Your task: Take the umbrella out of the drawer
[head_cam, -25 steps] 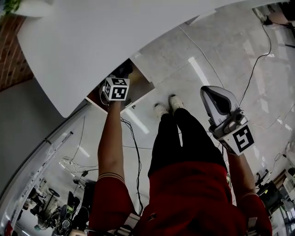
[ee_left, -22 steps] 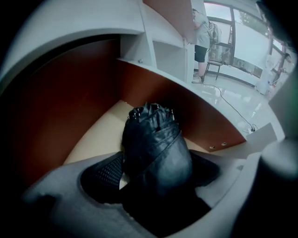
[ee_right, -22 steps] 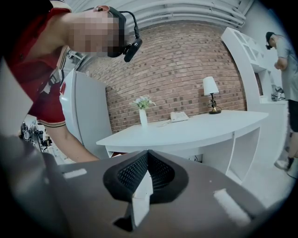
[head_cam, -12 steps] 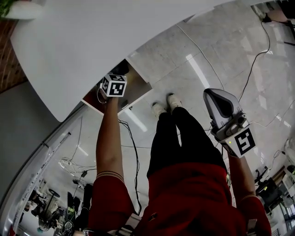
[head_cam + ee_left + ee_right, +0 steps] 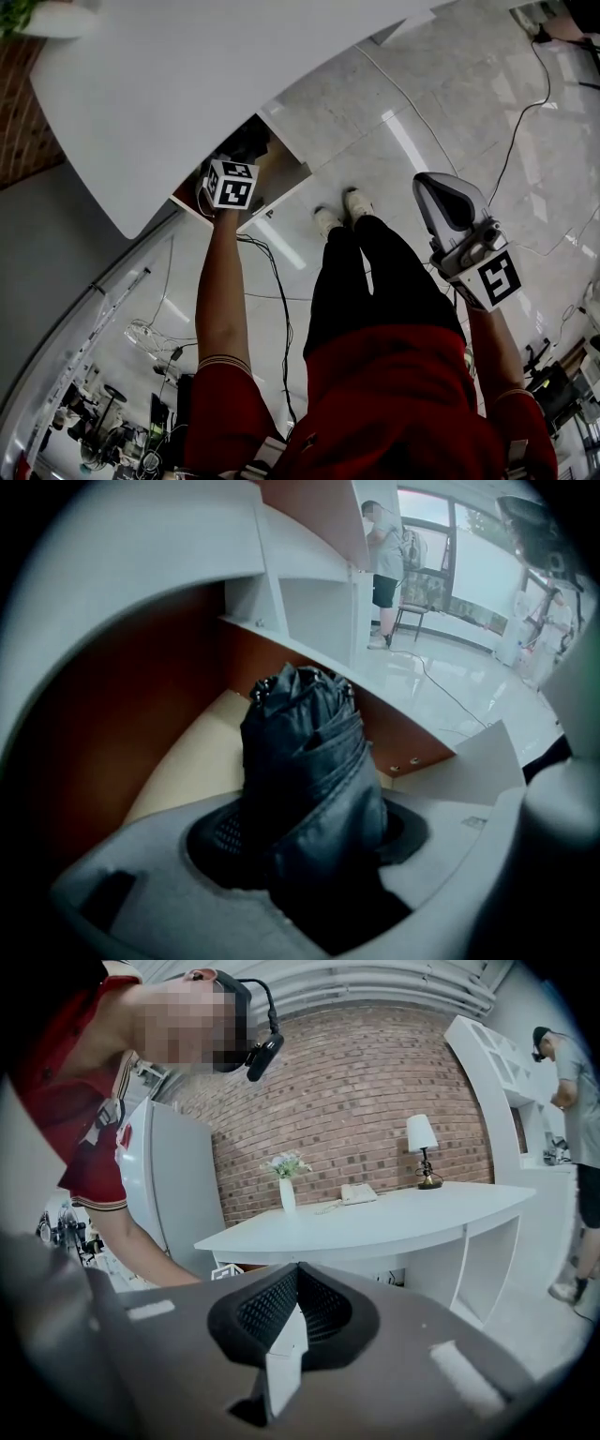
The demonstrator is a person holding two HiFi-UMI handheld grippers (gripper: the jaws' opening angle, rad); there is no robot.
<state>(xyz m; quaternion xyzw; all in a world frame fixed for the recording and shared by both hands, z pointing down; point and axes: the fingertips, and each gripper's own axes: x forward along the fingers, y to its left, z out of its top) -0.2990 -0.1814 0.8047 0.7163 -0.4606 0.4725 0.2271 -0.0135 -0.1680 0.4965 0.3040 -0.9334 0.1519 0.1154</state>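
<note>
1. Two hand-held grippers in shot. L gripper points steeply down into the open drawer under the white desk.
2. Black folded umbrella, fabric bunched, is inside the drawer. Near end sits btw the L jaws; the rest sticks out ahead of them over the tan drawer floor.
3. L jaws are closing on it. Fabric fills the gap and presses on both mesh pads, so the grip is on.
4. Drawer inside: tan floor, reddish-brown side walls.
5. Head view: L marker cube sits at the drawer's front edge, w/ the bare forearm running straight to it. Jaw tips are hidden there by the cube.
6. R gripper: jaws together, nothing btw them. It's held out at the person's right, well apart from the drawer, over the pale tiled floor.
7. R gripper view looks across at the desk w/ a vase, phone and lamp on top, brick wall behind.
8. Person wears a red shirt, black trousers and white shoes. Black cable lies on the floor by the L arm. 2nd person stands far off in the bkgd.
</note>
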